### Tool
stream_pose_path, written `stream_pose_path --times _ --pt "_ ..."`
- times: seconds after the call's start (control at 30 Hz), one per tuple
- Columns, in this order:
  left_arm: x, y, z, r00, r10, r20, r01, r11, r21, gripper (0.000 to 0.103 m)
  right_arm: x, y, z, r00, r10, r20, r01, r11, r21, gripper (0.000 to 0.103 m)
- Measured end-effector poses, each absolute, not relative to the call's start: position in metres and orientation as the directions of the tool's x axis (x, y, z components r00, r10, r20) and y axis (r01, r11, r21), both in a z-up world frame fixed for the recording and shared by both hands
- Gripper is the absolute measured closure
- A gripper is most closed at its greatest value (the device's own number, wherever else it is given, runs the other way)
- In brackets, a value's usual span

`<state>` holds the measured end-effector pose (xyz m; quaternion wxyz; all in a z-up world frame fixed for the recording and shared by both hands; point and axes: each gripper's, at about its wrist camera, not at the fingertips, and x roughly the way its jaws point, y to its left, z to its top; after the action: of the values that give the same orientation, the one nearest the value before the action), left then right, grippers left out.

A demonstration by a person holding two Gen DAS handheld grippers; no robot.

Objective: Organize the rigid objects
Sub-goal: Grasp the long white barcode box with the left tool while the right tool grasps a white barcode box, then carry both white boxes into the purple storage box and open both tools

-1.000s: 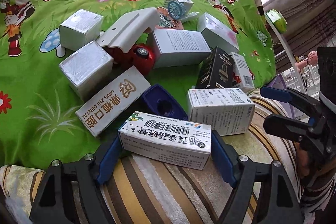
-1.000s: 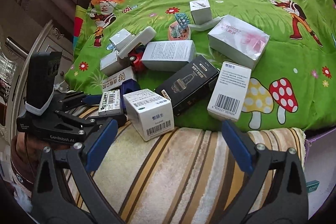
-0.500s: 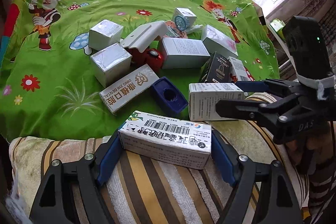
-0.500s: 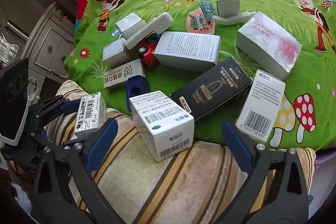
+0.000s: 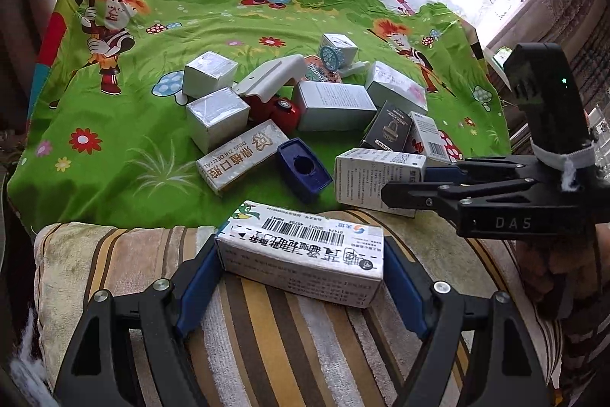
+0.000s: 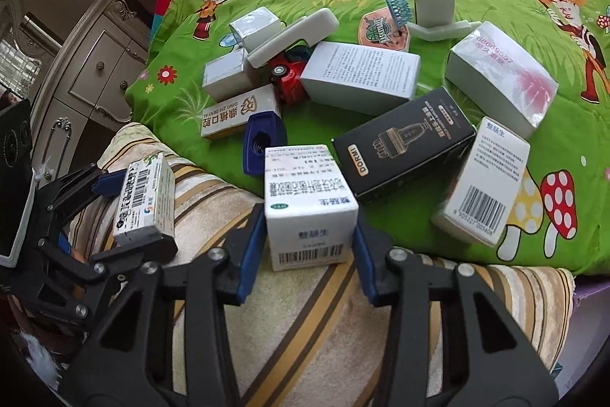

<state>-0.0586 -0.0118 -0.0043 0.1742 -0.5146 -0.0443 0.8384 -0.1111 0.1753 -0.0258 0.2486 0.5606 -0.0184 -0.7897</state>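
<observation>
My left gripper [image 5: 301, 246] is shut on a long white box with a barcode [image 5: 305, 262], holding it by its ends above the striped cushion [image 5: 289, 338]. The right wrist view shows that same box [image 6: 146, 193] in the left gripper [image 6: 141, 212] at the left edge. My right gripper [image 6: 309, 224] is closing on an upright white medicine box [image 6: 309, 185] at the cushion's edge, blue pads against both its sides. In the left wrist view this box [image 5: 375, 174] sits at the right with the right gripper [image 5: 415, 184] reaching in on it.
On the green cartoon cloth [image 5: 126, 147] lie several white boxes, a black DORMI box [image 6: 404, 143], a blue case [image 6: 263, 140], a red toy car [image 6: 289, 79] under a white plastic piece, and a barcode box [image 6: 488, 182]. A cabinet [image 6: 87, 71] stands at the left.
The right gripper's wide-open jaws have come in onto the white medicine box. The left gripper has drawn back and up with its long box, so more of the cloth shows.
</observation>
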Motion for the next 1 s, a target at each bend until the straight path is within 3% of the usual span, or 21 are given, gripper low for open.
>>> stream_pose_path --times 0.33,0.6,1.0 --pt "-0.043 0.001 0.006 -0.435 0.355 -0.827 -0.258 -0.930 -0.263 0.022 -0.061 0.207 0.002 -0.395 -0.396 -0.829 0.349 -0.899 0.263 0.060" --pt "-0.034 0.034 0.020 -0.442 0.388 -0.809 -0.321 -0.910 -0.262 0.022 -0.028 0.260 0.021 -0.511 -0.331 -0.794 0.231 -0.942 0.244 0.060" --pt "-0.013 0.130 0.036 -0.405 0.447 -0.798 -0.507 -0.836 -0.211 0.022 0.019 0.342 0.022 -0.587 -0.196 -0.785 0.057 -0.978 0.202 0.060"
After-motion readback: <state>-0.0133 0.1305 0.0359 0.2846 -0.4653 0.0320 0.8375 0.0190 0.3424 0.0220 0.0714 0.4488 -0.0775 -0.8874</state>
